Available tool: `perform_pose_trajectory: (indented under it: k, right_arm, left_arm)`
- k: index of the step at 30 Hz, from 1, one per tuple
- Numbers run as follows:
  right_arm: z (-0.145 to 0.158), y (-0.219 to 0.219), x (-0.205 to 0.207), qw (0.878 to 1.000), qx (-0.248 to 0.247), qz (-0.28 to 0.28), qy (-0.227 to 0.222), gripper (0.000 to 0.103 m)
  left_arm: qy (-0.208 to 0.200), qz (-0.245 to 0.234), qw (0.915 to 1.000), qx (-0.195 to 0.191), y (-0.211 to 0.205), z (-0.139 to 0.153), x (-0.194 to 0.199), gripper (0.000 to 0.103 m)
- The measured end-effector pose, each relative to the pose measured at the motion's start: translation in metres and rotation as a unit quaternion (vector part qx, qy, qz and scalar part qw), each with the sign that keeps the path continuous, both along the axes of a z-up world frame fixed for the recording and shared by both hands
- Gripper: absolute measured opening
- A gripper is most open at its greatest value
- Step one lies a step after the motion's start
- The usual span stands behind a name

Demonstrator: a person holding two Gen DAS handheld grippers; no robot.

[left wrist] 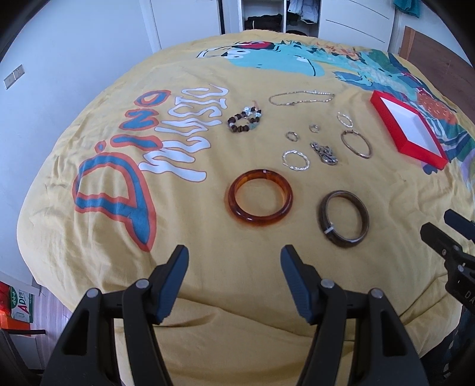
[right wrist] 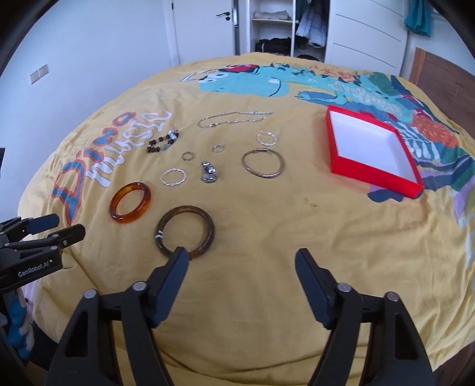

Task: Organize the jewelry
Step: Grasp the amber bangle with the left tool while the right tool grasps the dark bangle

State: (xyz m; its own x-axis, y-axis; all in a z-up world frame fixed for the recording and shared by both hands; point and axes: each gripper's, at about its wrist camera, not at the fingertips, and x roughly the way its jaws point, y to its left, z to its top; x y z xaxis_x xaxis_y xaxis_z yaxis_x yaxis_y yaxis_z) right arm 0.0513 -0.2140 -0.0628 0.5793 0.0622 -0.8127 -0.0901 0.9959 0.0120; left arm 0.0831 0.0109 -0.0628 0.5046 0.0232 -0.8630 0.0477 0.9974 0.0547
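Jewelry lies spread on a yellow printed bedspread (left wrist: 89, 261). An amber bangle (left wrist: 260, 198) (right wrist: 130, 206) and a dark brown bangle (left wrist: 343, 218) (right wrist: 186, 231) lie nearest. Behind them are silver hoops (right wrist: 173, 177), a thin gold bangle (right wrist: 263, 163), a metal chain clump (right wrist: 208, 172), a beaded bracelet (right wrist: 162, 143) and a chain necklace (right wrist: 234, 117). A red box (right wrist: 369, 150) (left wrist: 408, 129) with a white inside stands open at the right. My left gripper (left wrist: 234, 258) hangs open just short of the amber bangle. My right gripper (right wrist: 242, 259) is open, its left fingertip (right wrist: 178, 259) over the brown bangle's near rim.
The bed's near edge runs below both grippers. An open wardrobe (right wrist: 273, 26) and white doors stand behind the bed. A wooden headboard (right wrist: 445, 77) sits at the far right. A box (left wrist: 22, 305) lies on the floor at the left.
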Motion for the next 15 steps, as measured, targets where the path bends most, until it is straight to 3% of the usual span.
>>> perform_pose_trajectory:
  k: [15]
  right_arm:
    - [-0.028, 0.016, 0.045, 0.998, 0.03, 0.039, 0.039, 0.06]
  left_arm:
    - [0.022, 0.026, 0.9994, 0.004, 0.007, -0.023, 0.048, 0.063]
